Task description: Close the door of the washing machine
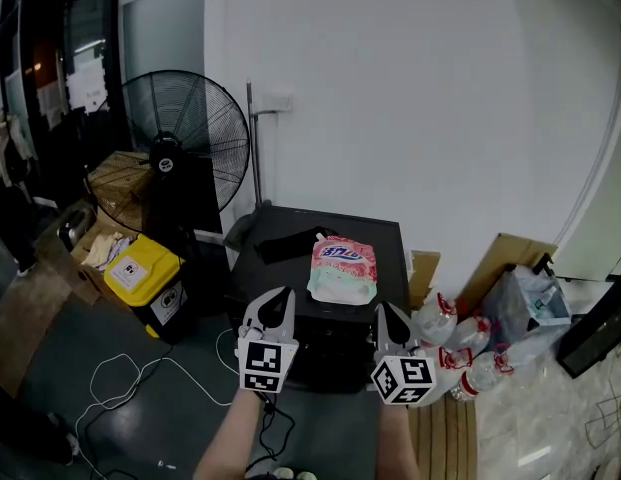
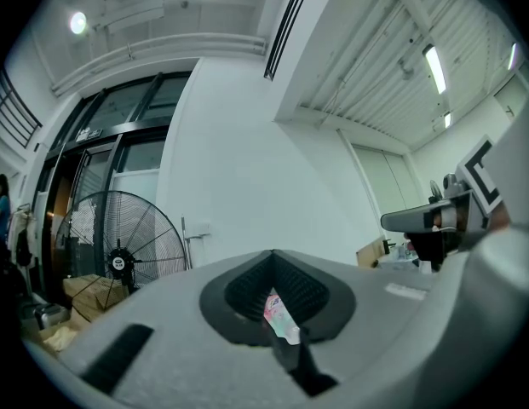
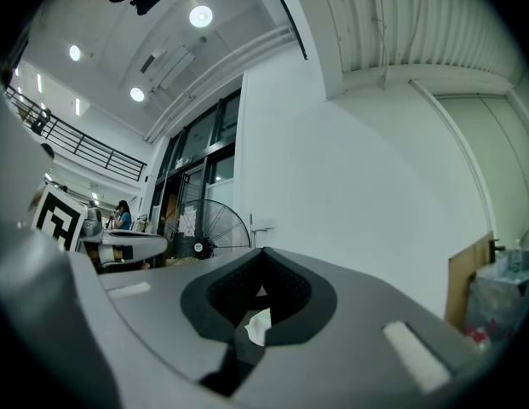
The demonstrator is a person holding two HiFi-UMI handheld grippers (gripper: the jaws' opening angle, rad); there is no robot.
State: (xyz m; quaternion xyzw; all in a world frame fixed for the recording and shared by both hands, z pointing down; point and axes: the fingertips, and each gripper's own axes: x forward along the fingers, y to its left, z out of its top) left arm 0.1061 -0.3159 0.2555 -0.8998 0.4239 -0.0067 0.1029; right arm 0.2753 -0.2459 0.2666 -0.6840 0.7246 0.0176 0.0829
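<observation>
A black washing machine (image 1: 290, 283) stands against the white wall, seen from above; its door does not show. A pink and green detergent pouch (image 1: 342, 268) lies on its top, beside a dark flat item (image 1: 290, 243). My left gripper (image 1: 274, 313) hovers level just in front of the machine's near edge, jaws shut and empty. My right gripper (image 1: 390, 320) hangs beside it at the same height, also shut with nothing held. In the left gripper view, the pouch (image 2: 279, 318) peeks through the notch of my shut left gripper (image 2: 274, 256). The right gripper (image 3: 262, 254) also looks along closed jaws.
A large black standing fan (image 1: 185, 138) is left of the machine, with a yellow bin (image 1: 142, 273) and cardboard boxes (image 1: 115, 178) below it. Plastic bottles (image 1: 460, 353) and a filled plastic bag (image 1: 530, 303) crowd the right side. A white cable (image 1: 130, 388) trails on the floor.
</observation>
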